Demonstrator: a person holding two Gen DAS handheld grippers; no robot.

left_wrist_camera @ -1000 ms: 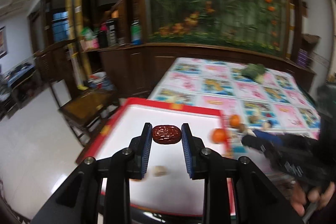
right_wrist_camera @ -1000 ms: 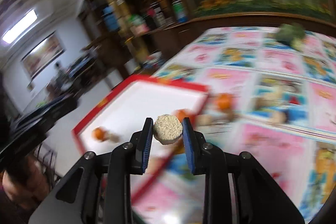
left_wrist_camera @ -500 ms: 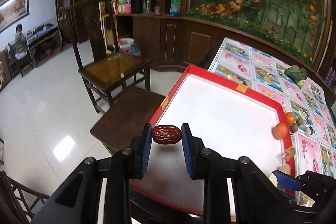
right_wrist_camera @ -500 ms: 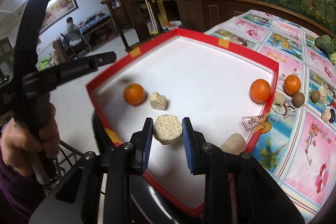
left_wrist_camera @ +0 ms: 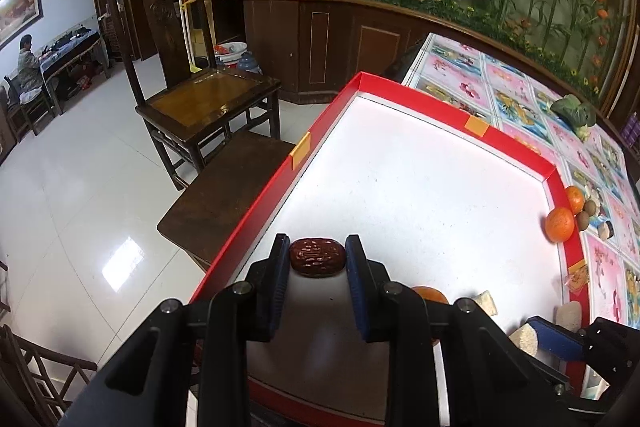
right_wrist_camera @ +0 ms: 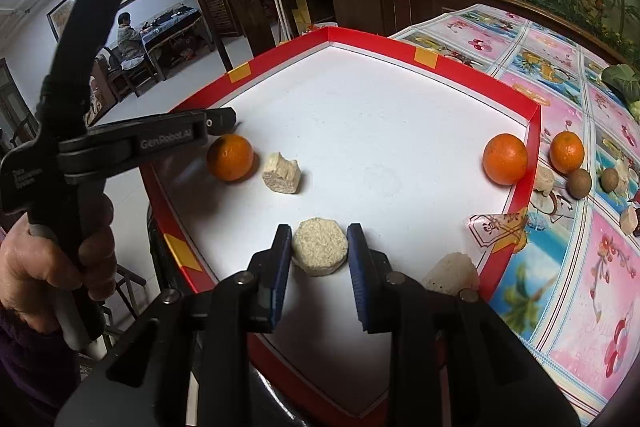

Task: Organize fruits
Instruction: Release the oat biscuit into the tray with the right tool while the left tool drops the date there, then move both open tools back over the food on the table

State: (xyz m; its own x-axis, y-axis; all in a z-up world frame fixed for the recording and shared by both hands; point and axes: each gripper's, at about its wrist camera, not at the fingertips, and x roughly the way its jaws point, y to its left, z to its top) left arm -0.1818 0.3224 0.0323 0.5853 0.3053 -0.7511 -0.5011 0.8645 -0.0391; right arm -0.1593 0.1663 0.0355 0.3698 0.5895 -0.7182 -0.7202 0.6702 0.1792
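Note:
My left gripper (left_wrist_camera: 317,261) is shut on a dark red jujube (left_wrist_camera: 317,256) and holds it over the near left corner of the red-rimmed white tray (left_wrist_camera: 554,183). My right gripper (right_wrist_camera: 319,247) is shut on a round beige rice cake (right_wrist_camera: 319,246) above the tray's (right_wrist_camera: 532,125) near side. In the tray lie an orange (right_wrist_camera: 230,163), a beige chunk (right_wrist_camera: 281,173) and a second orange (right_wrist_camera: 505,159) at the right rim. The left gripper (right_wrist_camera: 218,121) also shows in the right wrist view, held in a hand at the left.
On the patterned tablecloth (right_wrist_camera: 560,67) right of the tray lie another orange (right_wrist_camera: 567,151), two brown round fruits (right_wrist_camera: 579,183), pale chunks and a wrapper (right_wrist_camera: 498,225). A green vegetable (left_wrist_camera: 574,111) lies farther back. A wooden chair (left_wrist_camera: 208,99) and a stool (left_wrist_camera: 224,183) stand left of the tray.
Both grippers have swung left over the tray and moved closer to its surface, each still gripping its item. The left gripper now sits at the tray's near left corner.

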